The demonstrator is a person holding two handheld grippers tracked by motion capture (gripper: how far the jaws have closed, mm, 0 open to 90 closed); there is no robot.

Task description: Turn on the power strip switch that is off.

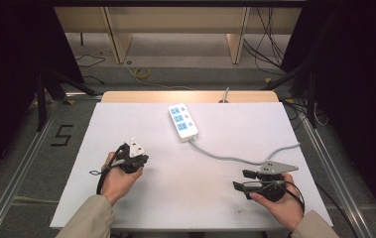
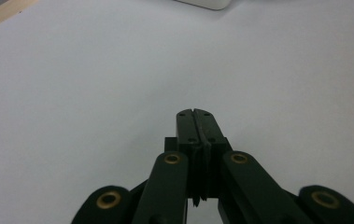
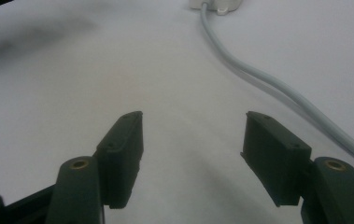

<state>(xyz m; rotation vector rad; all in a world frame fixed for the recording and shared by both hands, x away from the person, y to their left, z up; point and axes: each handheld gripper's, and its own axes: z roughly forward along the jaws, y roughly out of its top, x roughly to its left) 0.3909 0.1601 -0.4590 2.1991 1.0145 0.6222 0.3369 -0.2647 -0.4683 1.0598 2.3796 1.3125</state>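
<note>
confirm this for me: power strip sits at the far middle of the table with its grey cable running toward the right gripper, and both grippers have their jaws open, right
Not quite. The left gripper is shut, its jaws pressed together with nothing between them, as the left gripper view shows. Only the right gripper is open. The rest holds: the power strip lies at the far middle and its grey cable runs toward the right gripper.

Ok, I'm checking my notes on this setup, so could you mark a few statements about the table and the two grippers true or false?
1. The left gripper has its fingers shut with nothing between them. True.
2. The right gripper is shut. False: its fingers stand apart, empty.
3. The white power strip with blue sockets lies on the white table. True.
4. The strip's grey cable is held by the right gripper. False: it lies on the table, beside the gripper.
</note>
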